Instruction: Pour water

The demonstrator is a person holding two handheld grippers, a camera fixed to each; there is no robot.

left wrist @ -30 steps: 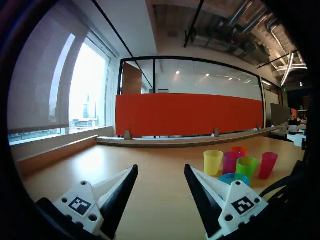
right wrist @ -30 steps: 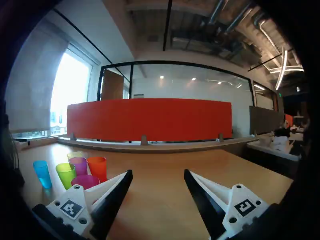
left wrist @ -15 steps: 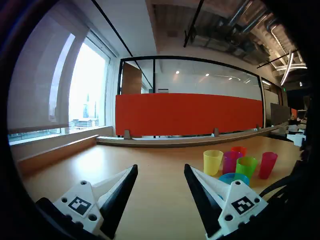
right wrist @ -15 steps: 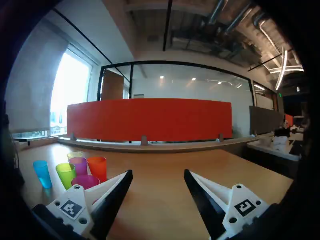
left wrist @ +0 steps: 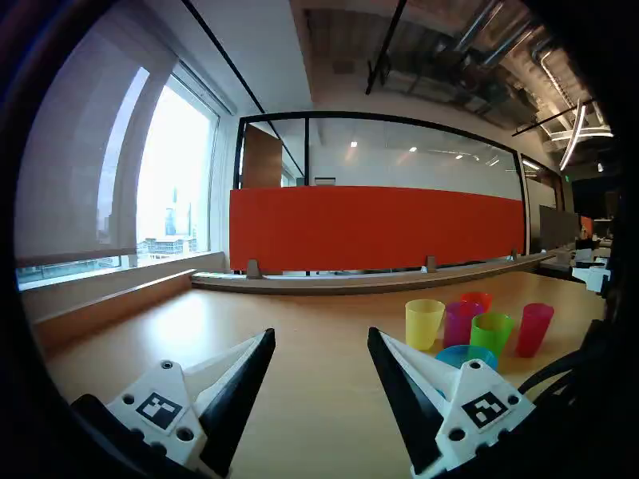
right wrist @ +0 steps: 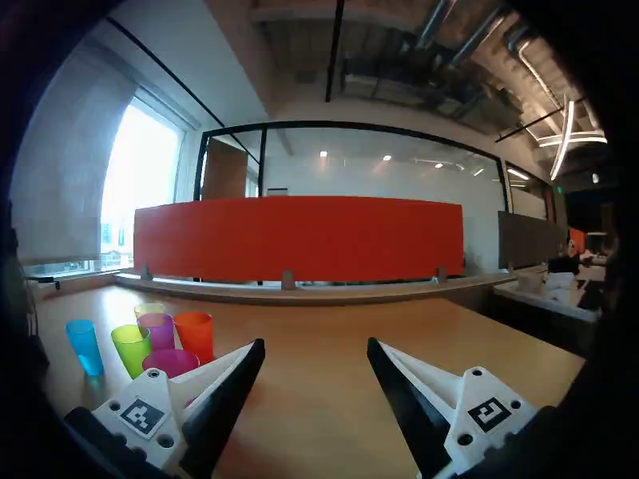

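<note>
Several coloured plastic cups stand in a cluster on the wooden table. In the left gripper view they are at the right: yellow cup (left wrist: 423, 322), purple cup (left wrist: 461, 322), green cup (left wrist: 490, 332), pink cup (left wrist: 533, 328), an orange-red cup (left wrist: 477, 300) behind, and a blue cup (left wrist: 466, 356) nearest, just behind the right finger. My left gripper (left wrist: 319, 339) is open and holds nothing. In the right gripper view the cups are at the left: blue cup (right wrist: 84, 346), green cup (right wrist: 132, 349), purple cup (right wrist: 156, 329), orange cup (right wrist: 194, 335), magenta cup (right wrist: 170, 362). My right gripper (right wrist: 315, 349) is open, empty.
An orange-red divider panel (left wrist: 375, 227) runs along the table's far edge. A window (left wrist: 168, 191) and a wooden ledge (left wrist: 112, 299) lie to the left. Other desks (right wrist: 551, 295) with items stand to the right. Bare tabletop (right wrist: 335, 327) stretches ahead of both grippers.
</note>
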